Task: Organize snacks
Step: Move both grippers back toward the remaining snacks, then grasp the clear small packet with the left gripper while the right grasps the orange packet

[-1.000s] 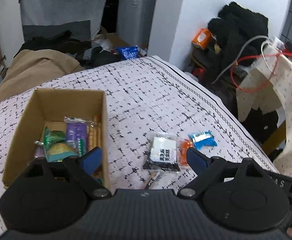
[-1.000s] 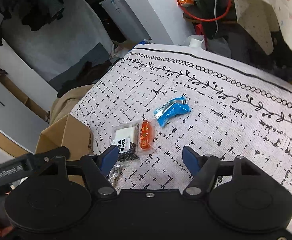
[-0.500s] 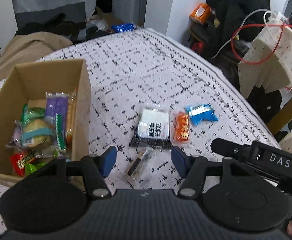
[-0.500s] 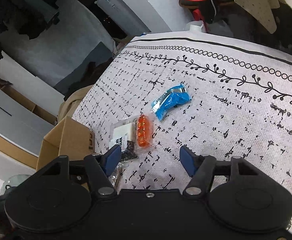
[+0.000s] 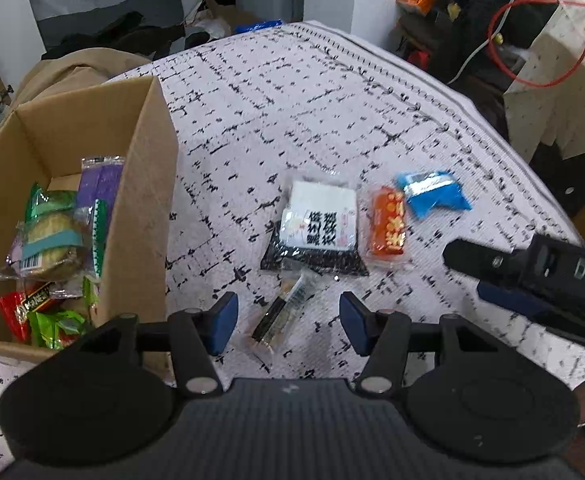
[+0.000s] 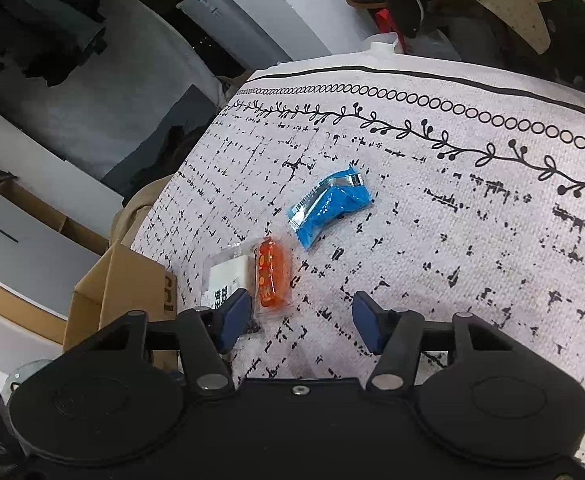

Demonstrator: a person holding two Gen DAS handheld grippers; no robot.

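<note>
While both jaws are closing, neither pad presses on anything. Left gripper (image 5: 288, 322) hangs over a small dark snack stick in clear wrap (image 5: 282, 316), which lies between its blue pads, pads apart from it, so released for now. Right gripper (image 6: 300, 316) is also unclenched, only bare cloth between its pads; its left pad sits just beside the orange snack pack (image 6: 270, 276).

Table cloth (image 5: 292, 100), white with black dashes, carries four loose snacks: stick nearest, then the black-and-white packet (image 5: 318, 228) just beyond it, orange pack (image 5: 388, 226) touching that packet's right edge, blue packet (image 5: 432, 196) just right and slightly farther. In the right wrist view the blue packet (image 6: 330, 208) lies a little apart from the orange one, beyond and to its right.

Cardboard box (image 5: 148, 184) stands open at the left of the cloth, near the loose snacks, holding several wrapped snacks: green, purple, red wrappers (image 5: 56, 236). Right gripper's body shows at the right edge of the left wrist view (image 5: 532, 276). Clutter, red cable (image 5: 532, 40) beyond the far right table edge.
</note>
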